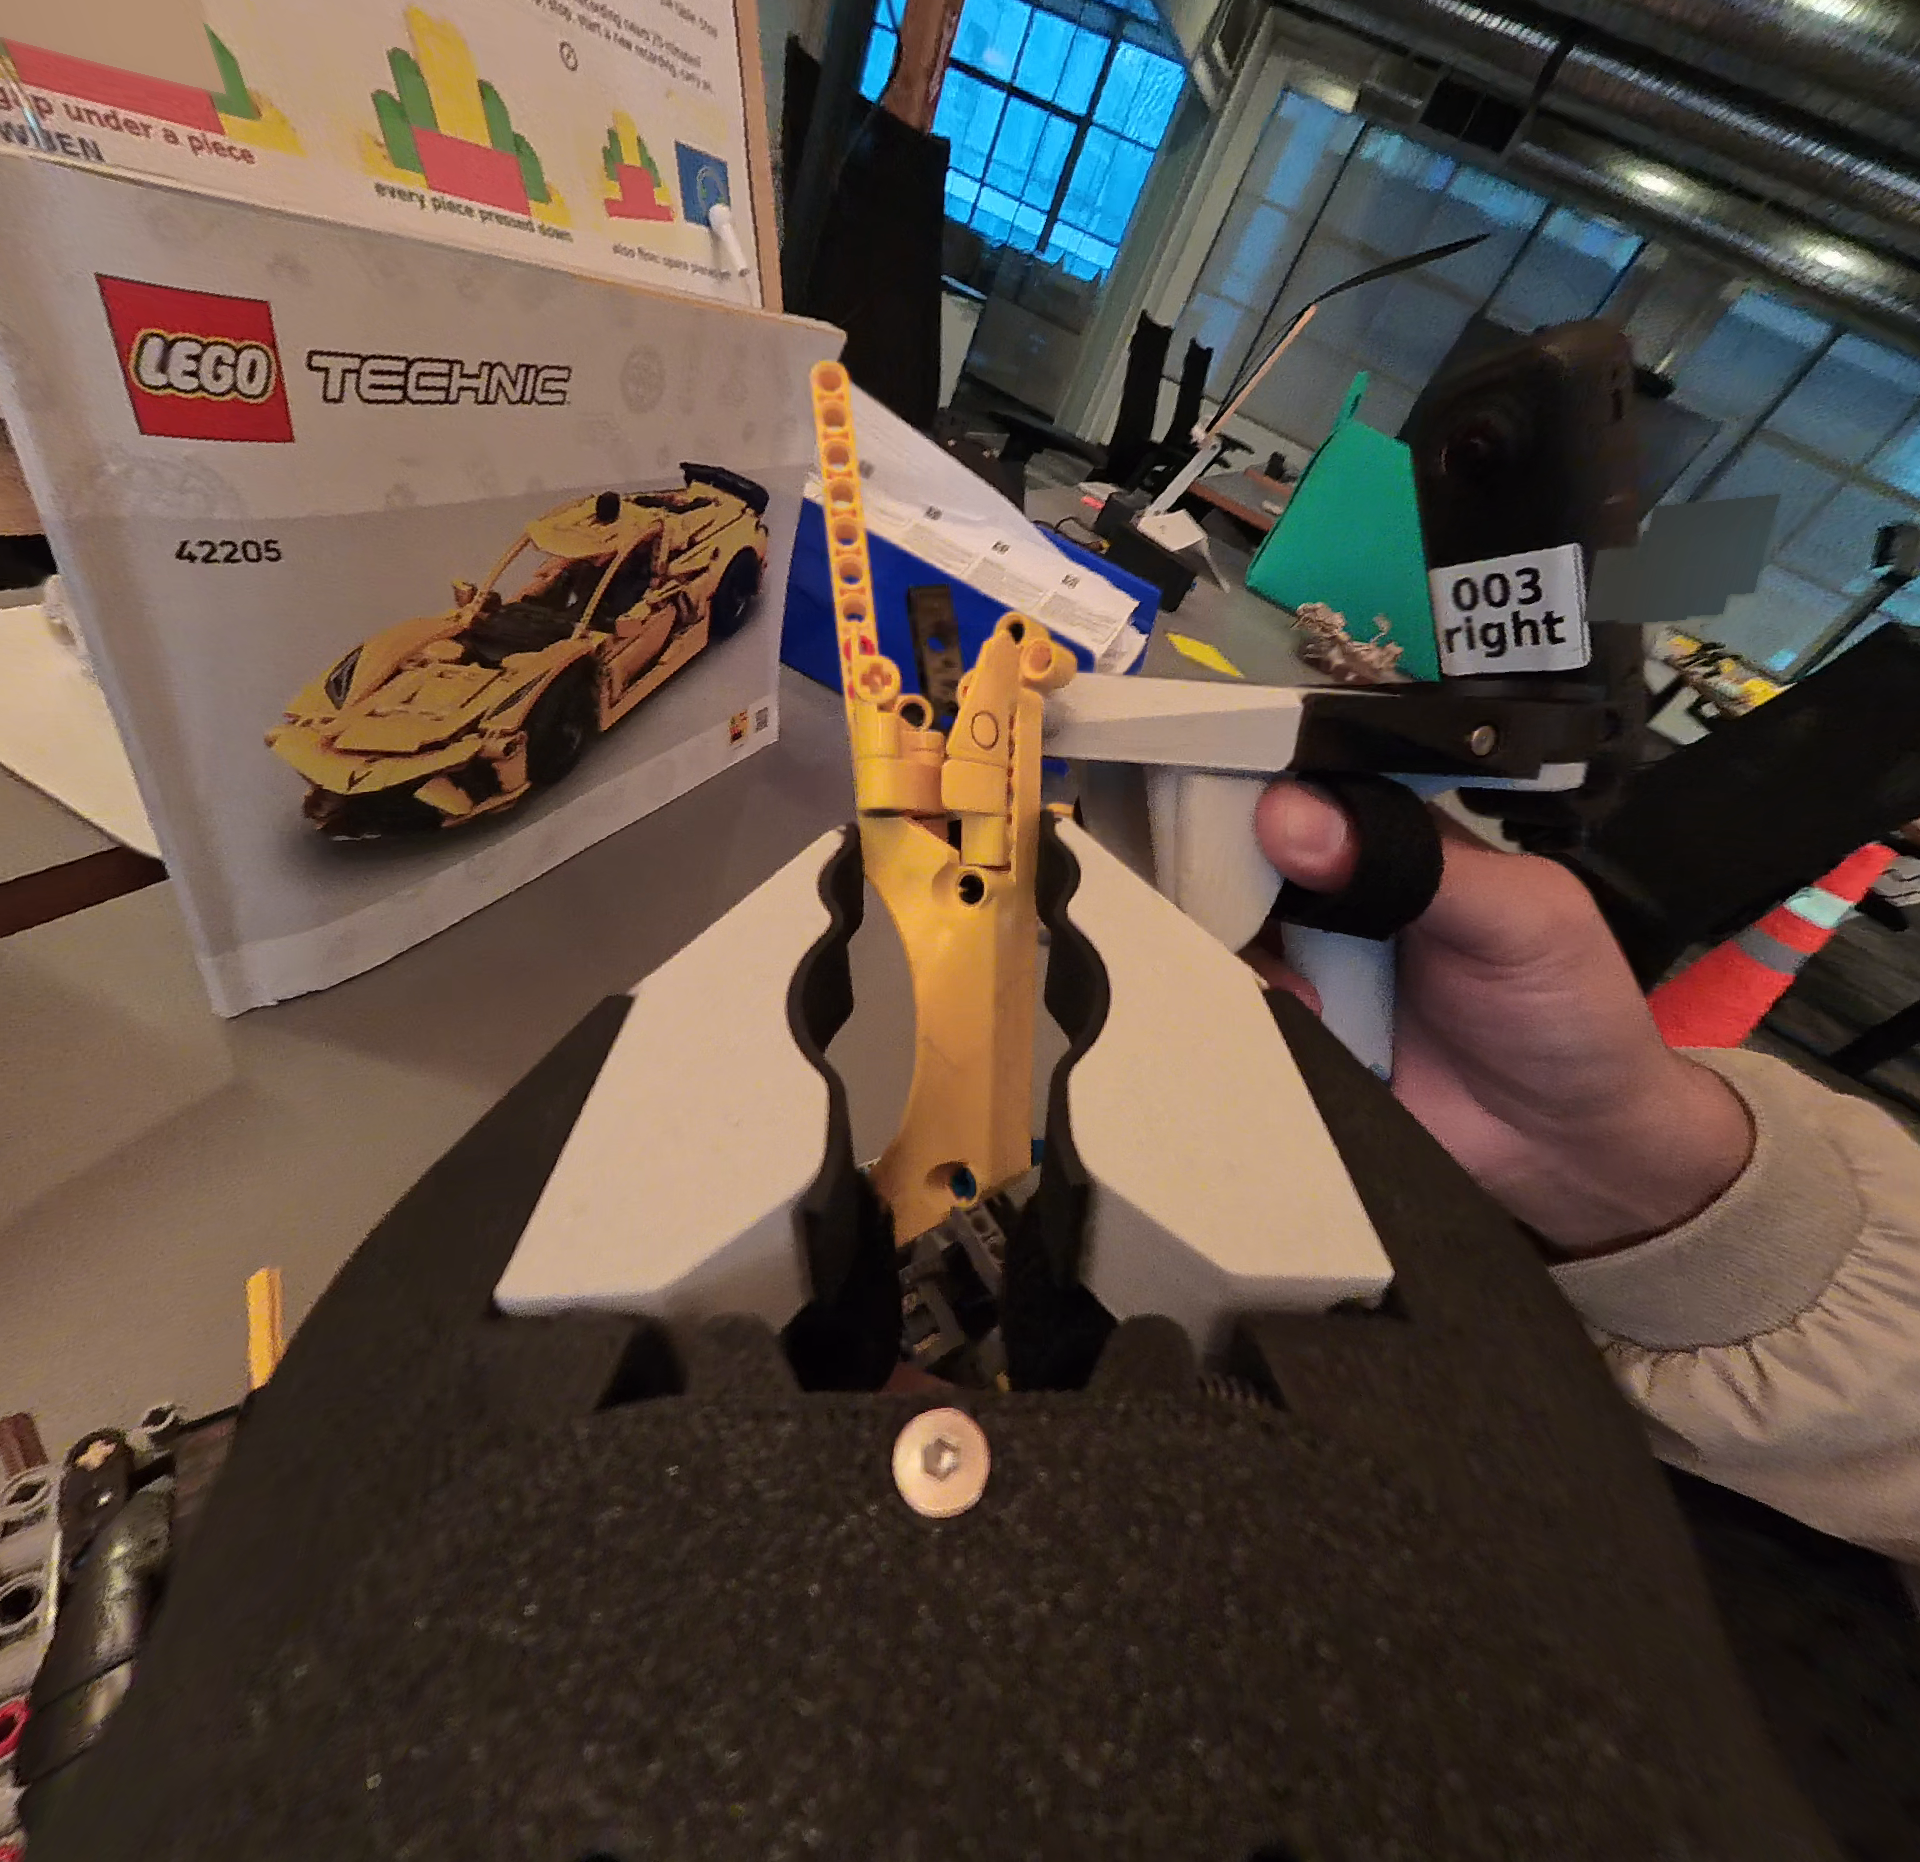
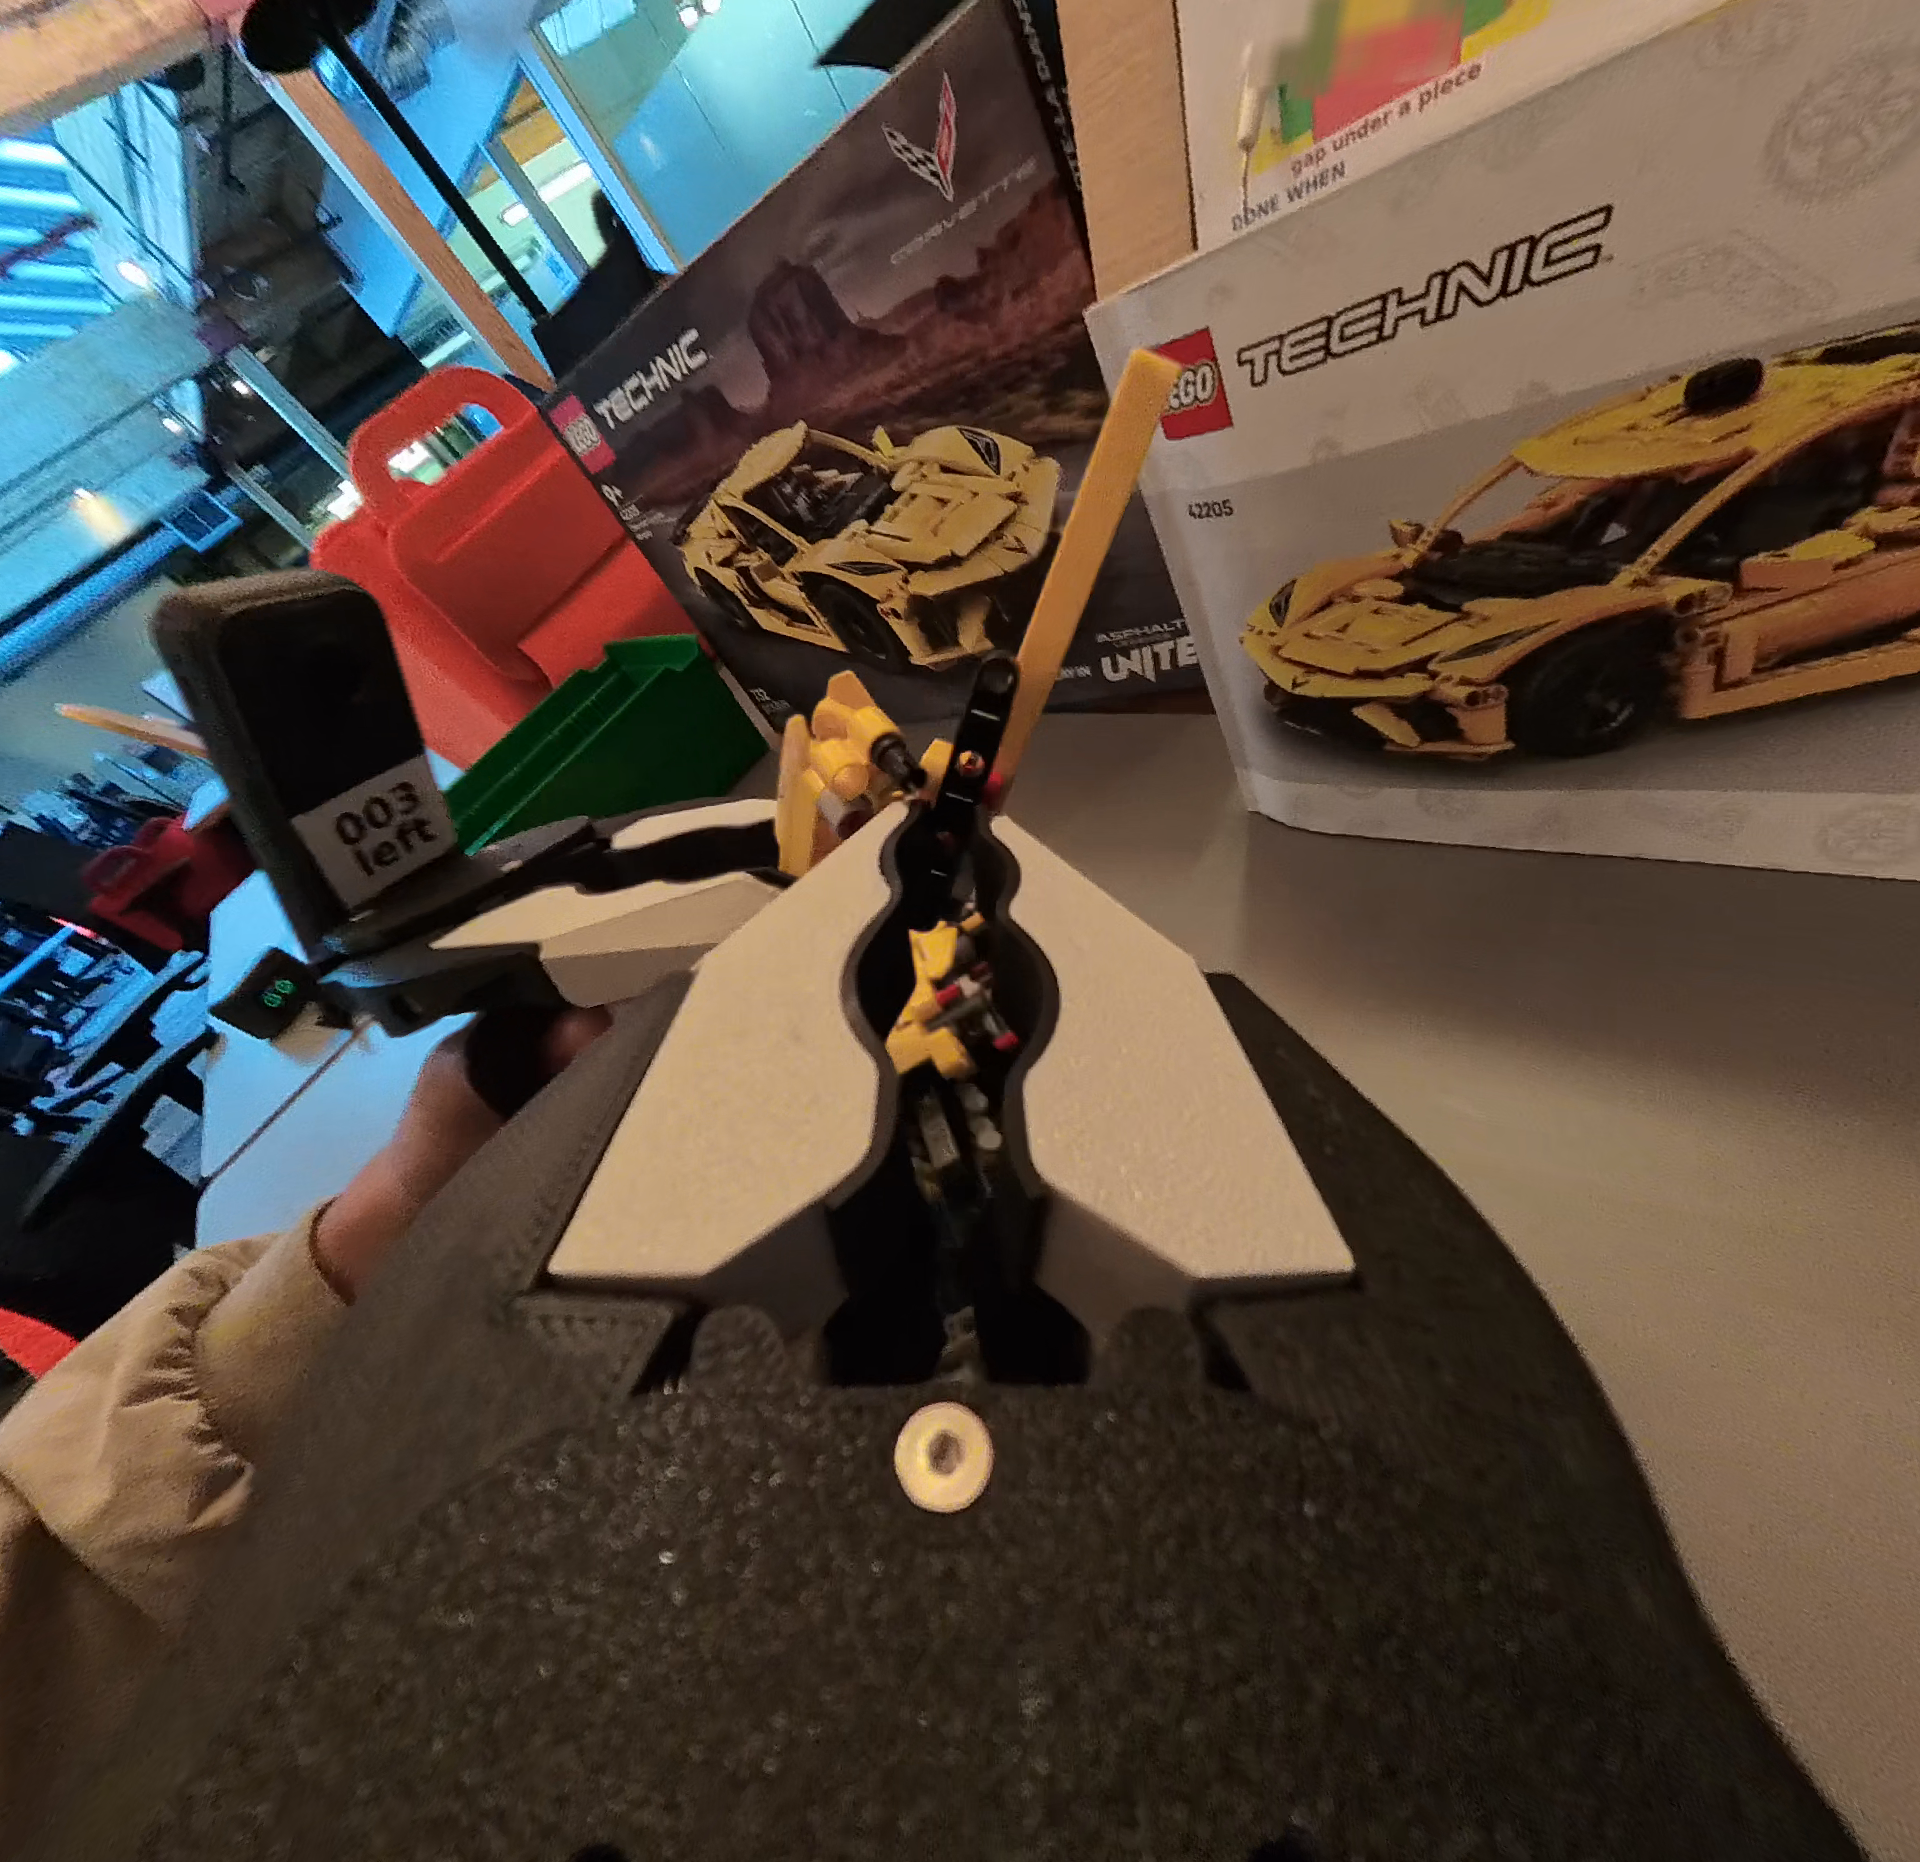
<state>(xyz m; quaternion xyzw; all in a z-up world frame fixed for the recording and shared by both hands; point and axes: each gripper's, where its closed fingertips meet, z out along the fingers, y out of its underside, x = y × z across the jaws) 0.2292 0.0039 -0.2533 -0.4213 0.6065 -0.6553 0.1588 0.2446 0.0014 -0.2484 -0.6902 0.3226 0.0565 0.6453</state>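
Note:
A yellow brick-built assembly [image 1: 961,991] with a long holed yellow beam [image 1: 844,524] sticking up is held in the air between both grippers. My left gripper [image 1: 951,841] is shut on its curved yellow panel. The right gripper's white finger [image 1: 1174,726] comes in from the right and meets the assembly's top. In the right wrist view my right gripper [image 2: 943,838] is shut on the assembly [image 2: 935,1012], with a black beam [image 2: 971,752] and the yellow beam [image 2: 1091,534] rising past the fingertips. The left gripper [image 2: 774,851] holds it from the left.
A grey table [image 1: 312,1106] carries an upright instruction booklet [image 1: 468,607], a blue box [image 1: 1101,607], a green bin [image 1: 1340,555] and loose parts [image 1: 73,1563] at bottom left. The right wrist view shows the product box [image 2: 862,441], a red container [image 2: 468,545] and a green bin [image 2: 623,732]. My left and right fingertips are right by each other.

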